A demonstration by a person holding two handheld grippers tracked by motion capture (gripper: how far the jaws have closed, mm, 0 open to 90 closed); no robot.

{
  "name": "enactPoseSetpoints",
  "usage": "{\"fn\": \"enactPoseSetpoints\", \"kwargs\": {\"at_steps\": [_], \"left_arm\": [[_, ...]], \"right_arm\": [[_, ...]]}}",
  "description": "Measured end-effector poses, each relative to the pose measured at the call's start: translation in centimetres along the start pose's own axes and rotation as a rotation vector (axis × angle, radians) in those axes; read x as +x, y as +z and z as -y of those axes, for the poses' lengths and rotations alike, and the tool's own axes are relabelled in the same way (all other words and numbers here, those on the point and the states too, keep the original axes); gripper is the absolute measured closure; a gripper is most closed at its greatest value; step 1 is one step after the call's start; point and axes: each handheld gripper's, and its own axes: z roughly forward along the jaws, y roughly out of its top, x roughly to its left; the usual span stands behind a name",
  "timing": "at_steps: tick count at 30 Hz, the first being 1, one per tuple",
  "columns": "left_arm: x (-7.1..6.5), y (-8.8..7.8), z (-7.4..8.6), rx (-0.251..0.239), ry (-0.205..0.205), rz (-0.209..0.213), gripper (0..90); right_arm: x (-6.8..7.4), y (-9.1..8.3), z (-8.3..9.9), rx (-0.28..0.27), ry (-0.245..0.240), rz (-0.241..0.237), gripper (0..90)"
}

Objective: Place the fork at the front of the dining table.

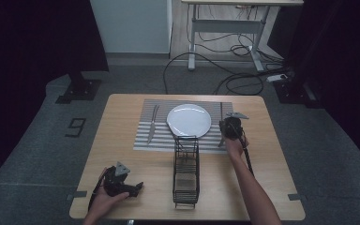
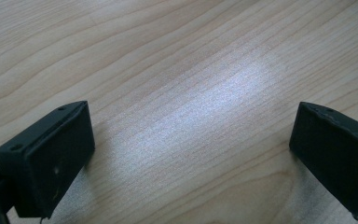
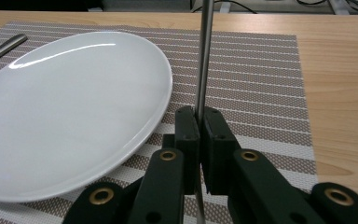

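Right gripper (image 3: 199, 125): clenched on a thin metal utensil (image 3: 203, 56), right of the plate (image 3: 65, 107), over the striped placemat (image 3: 256, 79). Left gripper (image 2: 191, 154): released, on bare surface (image 2: 168, 56). Risk: slim handle may pivot or slip, striking the plate's rim.

Both tongs, left tongs (image 1: 138, 187) and right tongs (image 3: 199, 122), are showing black blocky jaws, brass-ringed screw holes, grey triangular top plates; forearms bare.

White plate (image 1: 189, 120), grey-striped placemat (image 1: 140, 140), black wire rack (image 1: 186, 176), pale wood-grain table (image 1: 122, 112)
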Motion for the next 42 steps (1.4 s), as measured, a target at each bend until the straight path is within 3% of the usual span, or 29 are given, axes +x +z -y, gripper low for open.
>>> {"fn": "enactPoseSetpoints", "kwargs": {"at_steps": [4,12,30,42], "left_arm": [[0.0,0.0,0.0,0.000,0.000,0.000,0.0],[0.0,0.0,0.0,0.000,0.002,0.003,0.0],[0.1,0.0,0.0,0.000,0.004,0.005,0.0],[0.0,0.0,0.0,0.000,0.004,0.005,0.0]], "right_arm": [[0.3,0.6,0.0,0.007,-0.004,0.008,86.0],[-0.1,1.9,0.6,0.025,0.049,0.009,86.0],[0.5,3.4,1.3,0.069,0.043,0.042,86.0],[0.7,4.1,1.7,0.090,0.010,0.058,85.5]]}}
